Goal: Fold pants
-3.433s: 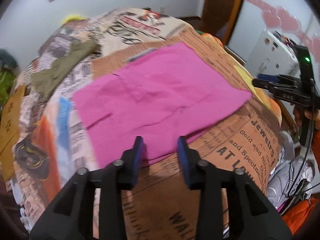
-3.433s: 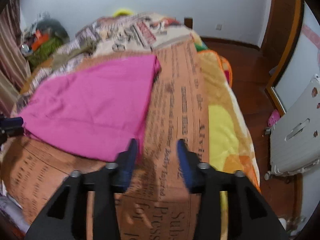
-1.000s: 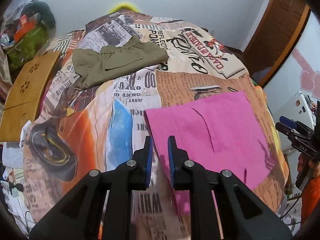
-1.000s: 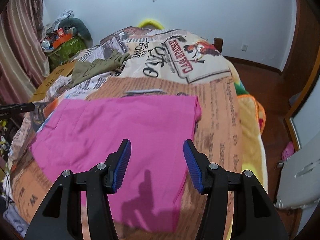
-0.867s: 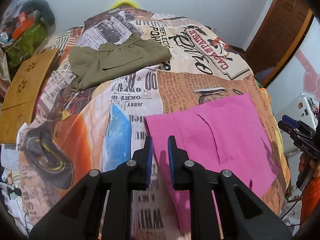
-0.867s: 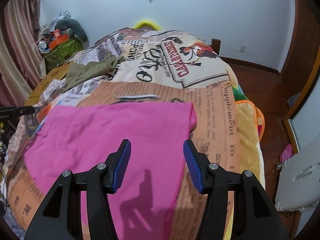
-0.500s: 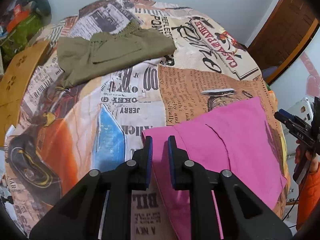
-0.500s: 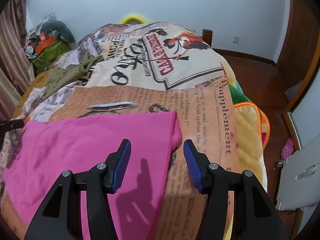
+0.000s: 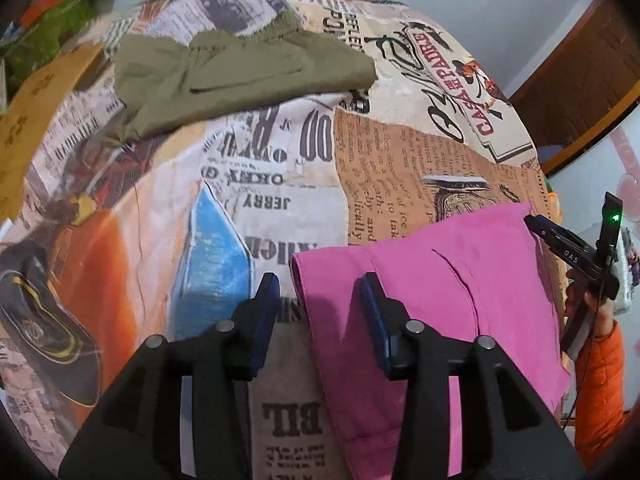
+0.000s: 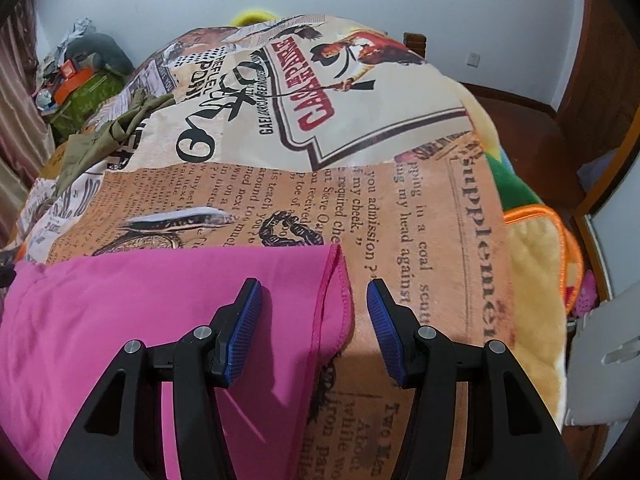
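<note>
While lying flat on the bed (image 9: 280, 184) with its newspaper-print cover, pink pants (image 9: 440, 280) folded once, one far corner under each gripper. Left gripper (image 9: 320, 300): fingers apart, just opened wider, over the left corner, nothing pinched. Right gripper (image 10: 314, 312): fingers apart, over the right corner's edge, not squeezing. Green pants (image 9: 240, 72) farther back, well apart from the pink ones.

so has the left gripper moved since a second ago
Yes. The left gripper has moved toward the far left corner of the pink pants; the olive pants look nearer. Its jaws have just been opening.
</note>
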Demonstrator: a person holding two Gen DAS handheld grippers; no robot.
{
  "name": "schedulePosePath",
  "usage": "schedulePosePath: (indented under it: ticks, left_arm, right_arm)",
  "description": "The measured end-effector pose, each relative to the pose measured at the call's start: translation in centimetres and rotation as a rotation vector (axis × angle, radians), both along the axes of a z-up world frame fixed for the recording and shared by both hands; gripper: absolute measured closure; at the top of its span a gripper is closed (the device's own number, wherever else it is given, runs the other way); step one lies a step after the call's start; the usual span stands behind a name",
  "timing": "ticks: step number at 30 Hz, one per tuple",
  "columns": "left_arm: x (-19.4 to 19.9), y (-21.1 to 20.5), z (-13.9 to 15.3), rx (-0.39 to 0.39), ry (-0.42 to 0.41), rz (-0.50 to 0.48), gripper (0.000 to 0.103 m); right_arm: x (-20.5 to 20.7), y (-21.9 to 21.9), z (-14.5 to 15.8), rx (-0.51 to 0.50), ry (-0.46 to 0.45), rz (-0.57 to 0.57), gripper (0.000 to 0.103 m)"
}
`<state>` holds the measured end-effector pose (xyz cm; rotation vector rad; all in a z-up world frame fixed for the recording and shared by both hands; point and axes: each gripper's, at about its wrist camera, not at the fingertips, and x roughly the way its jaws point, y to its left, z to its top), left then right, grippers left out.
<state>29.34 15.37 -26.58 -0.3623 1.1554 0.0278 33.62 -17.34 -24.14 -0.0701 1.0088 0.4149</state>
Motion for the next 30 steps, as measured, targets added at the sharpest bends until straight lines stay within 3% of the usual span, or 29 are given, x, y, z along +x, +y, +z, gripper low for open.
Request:
schedulePosePath:
  ticks: [4,6,9,12,15,21,26,28,30]
  left_arm:
    - [0.3,0.3,-0.5,-0.029,0.004,0.016,0.063]
    - [0.3,0.2,-0.5,-0.044,-0.005,0.010,0.072]
    - [0.2,-0.4,-0.3,0.000,-0.011,0.000,0.083]
    - [0.1,-0.7,0.0,0.052,-0.026,-0.004,0.096]
    - [-0.3,-1.1,0.2,0.102,-0.048,-0.005,0.098]
    - [-0.5,-1.6,-1.0,0.181,-0.024,-0.020,0.097]
    - [-0.8,-1.4,-0.3,0.167,-0.016,-0.039,0.097]
    - [-1.1,-1.2,0.6,0.167,-0.030,-0.039,0.097]
    - [-1.4,-1.3,1.9,0.183,-0.055,-0.040,0.096]
  right_arm:
    - [0.1,0.0,-0.5,0.067,0.008,0.035,0.053]
    - [0.3,0.0,-0.9,0.085,0.025,0.038,0.055]
    - [0.5,0.4,-1.1,0.097,0.020,0.046,0.067]
    - [0.7,1.0,-1.3,0.062,0.002,0.047,0.088]
    - [0.8,1.5,-1.5,0.009,-0.015,0.069,0.094]
    - [1.0,1.6,-2.0,-0.077,-0.045,0.063,0.097]
    - [1.2,1.4,-1.5,-0.103,-0.014,0.057,0.096]
    - [1.1,1.4,-0.7,-0.117,0.008,0.052,0.093]
    - [0.6,1.4,0.6,-0.114,-0.002,0.043,0.081]
